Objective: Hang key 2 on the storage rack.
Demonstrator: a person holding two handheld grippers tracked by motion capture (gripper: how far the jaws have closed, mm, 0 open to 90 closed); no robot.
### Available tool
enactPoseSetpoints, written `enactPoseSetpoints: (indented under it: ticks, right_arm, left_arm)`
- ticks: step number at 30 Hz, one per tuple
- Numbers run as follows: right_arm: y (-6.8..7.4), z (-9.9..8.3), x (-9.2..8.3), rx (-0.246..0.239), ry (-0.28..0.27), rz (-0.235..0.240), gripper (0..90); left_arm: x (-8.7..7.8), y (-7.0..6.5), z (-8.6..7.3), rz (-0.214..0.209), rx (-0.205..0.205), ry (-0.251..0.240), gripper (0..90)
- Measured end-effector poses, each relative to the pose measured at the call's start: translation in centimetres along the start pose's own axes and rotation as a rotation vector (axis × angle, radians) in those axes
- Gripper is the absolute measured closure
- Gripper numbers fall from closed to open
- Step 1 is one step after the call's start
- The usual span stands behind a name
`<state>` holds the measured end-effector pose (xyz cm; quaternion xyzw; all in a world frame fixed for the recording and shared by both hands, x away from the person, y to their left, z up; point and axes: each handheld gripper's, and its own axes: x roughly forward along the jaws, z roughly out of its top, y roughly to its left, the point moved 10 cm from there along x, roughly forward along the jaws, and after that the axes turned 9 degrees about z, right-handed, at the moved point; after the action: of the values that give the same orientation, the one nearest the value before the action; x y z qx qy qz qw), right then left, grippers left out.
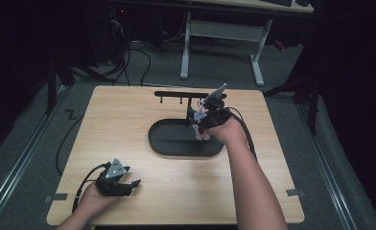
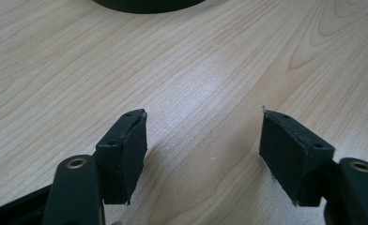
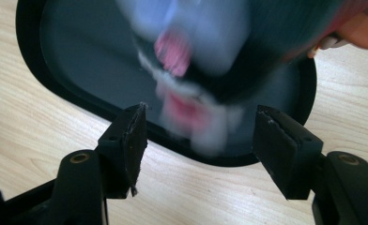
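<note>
Nearest, the left tongs rest idle on the bench, jaws wide and empty, while the right tongs, also parted, hang over the black tray with a blurred white-and-pink toy ahead, seemingly ungripped.

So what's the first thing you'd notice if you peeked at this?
The big black oval tray in the middle of the wooden table. The right gripper hangs open over it, with a blurry white-and-pink thing just past its jaws. The left gripper rests open near the table's front left corner.
</note>
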<state>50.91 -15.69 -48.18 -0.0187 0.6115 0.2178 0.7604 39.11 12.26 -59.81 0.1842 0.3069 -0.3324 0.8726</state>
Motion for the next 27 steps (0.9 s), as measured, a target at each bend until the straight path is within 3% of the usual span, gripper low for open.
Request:
enactPoseSetpoints:
  ticks: [15,23,27]
  right_arm:
    - [0.0,-1.6,0.8,-0.008,-0.016,0.023,37.0]
    - [-0.2,-4.1,1.5,-0.033,-0.103,0.023,36.9]
    - [-0.3,-6.2,2.2,-0.084,-0.151,0.015,36.4]
  left_arm:
    - [0.0,-0.1,0.0,-0.002,0.005,0.006,32.8]
    - [0.2,-0.2,0.0,0.0,0.008,0.001,32.8]
    - [0.2,-0.3,0.1,-0.001,0.011,0.0,32.7]
